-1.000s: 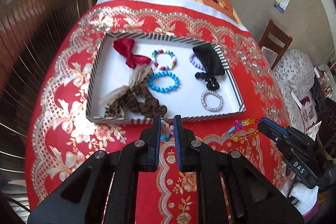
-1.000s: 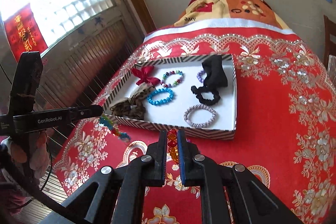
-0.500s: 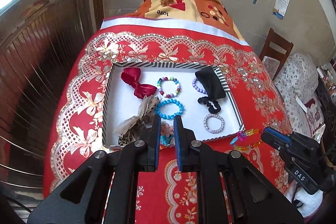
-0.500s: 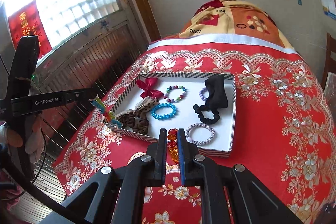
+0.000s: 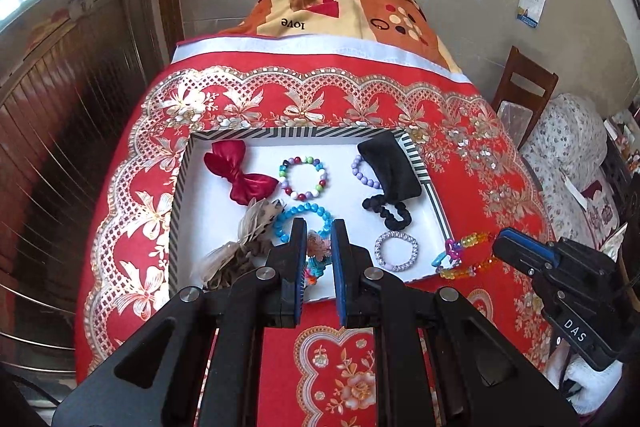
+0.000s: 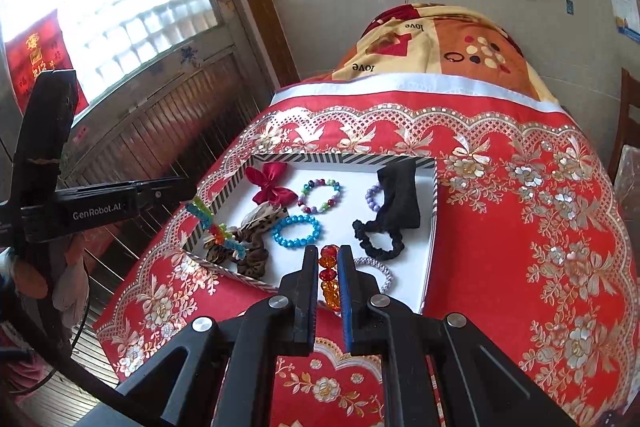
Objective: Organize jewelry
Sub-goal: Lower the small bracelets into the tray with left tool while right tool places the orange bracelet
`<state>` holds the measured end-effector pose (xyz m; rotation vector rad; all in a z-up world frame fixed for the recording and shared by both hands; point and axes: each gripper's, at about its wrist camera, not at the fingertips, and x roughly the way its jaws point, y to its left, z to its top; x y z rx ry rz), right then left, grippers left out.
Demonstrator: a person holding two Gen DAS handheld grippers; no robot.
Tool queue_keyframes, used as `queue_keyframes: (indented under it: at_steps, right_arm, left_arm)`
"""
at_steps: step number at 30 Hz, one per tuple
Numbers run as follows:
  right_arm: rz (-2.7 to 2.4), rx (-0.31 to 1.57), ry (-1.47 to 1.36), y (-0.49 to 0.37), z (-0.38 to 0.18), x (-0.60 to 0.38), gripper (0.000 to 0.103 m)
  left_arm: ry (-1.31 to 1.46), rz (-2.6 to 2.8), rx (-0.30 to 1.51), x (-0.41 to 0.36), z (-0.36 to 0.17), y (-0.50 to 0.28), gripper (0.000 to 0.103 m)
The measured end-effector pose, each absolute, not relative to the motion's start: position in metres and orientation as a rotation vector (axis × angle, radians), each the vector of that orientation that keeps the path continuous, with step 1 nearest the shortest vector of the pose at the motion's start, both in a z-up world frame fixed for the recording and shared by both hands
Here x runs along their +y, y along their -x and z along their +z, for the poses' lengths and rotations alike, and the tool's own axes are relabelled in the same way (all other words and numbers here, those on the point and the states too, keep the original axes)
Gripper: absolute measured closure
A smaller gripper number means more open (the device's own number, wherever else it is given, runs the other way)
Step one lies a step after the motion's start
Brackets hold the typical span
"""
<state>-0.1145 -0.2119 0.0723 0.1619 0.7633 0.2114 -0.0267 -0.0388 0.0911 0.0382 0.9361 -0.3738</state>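
Left wrist view: your left gripper pinches a multicolour bracelet, fingers nearly closed, over the tray near edge. Right wrist view: your right gripper clamps an orange-red bead strand, with the tray just ahead, blue bracelet beyond the tips.

The leopard scrunchie is half hidden behind the left fingers — its lower end unseen.
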Motion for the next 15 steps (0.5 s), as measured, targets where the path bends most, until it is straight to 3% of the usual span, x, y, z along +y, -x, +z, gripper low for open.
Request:
queue_keyframes:
  at_steps: [15]
  right_arm:
    - [0.238, 0.78, -0.142, 0.057, 0.072, -0.222, 0.094]
  left_arm:
    - [-0.034, -0.373, 0.987, -0.073, 0.066, -0.003, 0.092]
